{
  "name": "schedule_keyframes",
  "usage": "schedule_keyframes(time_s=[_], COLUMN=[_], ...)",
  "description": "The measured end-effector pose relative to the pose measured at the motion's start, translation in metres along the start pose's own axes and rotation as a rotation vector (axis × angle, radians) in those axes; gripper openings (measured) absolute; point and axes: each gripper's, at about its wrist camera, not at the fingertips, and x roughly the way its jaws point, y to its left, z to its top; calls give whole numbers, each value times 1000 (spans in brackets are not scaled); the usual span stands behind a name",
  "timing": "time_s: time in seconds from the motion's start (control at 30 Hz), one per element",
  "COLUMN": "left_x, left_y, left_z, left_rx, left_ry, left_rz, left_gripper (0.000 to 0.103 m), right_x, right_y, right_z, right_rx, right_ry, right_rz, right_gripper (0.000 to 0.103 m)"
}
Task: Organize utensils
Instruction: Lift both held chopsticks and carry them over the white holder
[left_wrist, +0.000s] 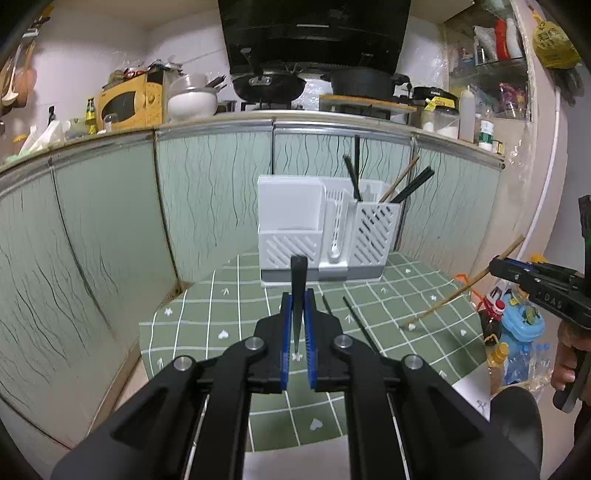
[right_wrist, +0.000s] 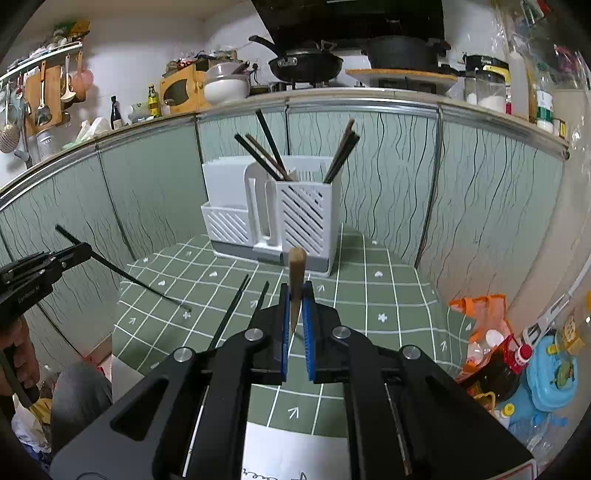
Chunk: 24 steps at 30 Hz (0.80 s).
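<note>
- Stood at the back of the green tiled table (left_wrist: 424, 325), against the cabinet fronts: a white utensil holder (left_wrist: 325, 229), landmark for all that follows, its slatted right-hand compartment already bristling with dark and wooden chopsticks (right_wrist: 273, 155).
- Lay flat on the table in front of the holder: two black chopsticks (right_wrist: 236, 306), side by side and not yet gathered.
- Was clamped tight on a black chopstick (left_wrist: 297, 291): the left gripper (left_wrist: 297, 325), in front of the holder and left of its partner, the stick's thick end aimed toward the holder and its thin tip just above the tiles.
- Was pinched shut on a wooden chopstick (right_wrist: 295, 284): the right gripper (right_wrist: 295, 321), in front of the holder's right-hand compartment, stick slanting down toward the table.
- Appeared to be mid-carry: one stick per gripper, both clear of the table, neither yet at the holder.
- Called for next, by this reading: raising each stick above the holder's rim, tipping it upright over the right-hand compartment, threading it between those already standing, then letting go.
</note>
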Motion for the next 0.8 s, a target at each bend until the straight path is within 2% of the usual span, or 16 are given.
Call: schedule_keyframes(time_s=[0.27, 0.6, 0.8], left_x=[-9, -2, 1], left_y=[-1, -6, -7], left_z=[24, 39, 38], left_rx=[6, 17, 13], left_ry=[-32, 21, 22], left_rz=[-24, -114, -120], left_gripper=[8, 8, 8], right_x=[-14, -24, -27], right_y=[0, 3, 3], right_z=[16, 35, 40], right_rx=[1, -25, -26], right_ry=[-34, -45, -50], right_rz=[20, 41, 46], right_gripper=[6, 6, 6])
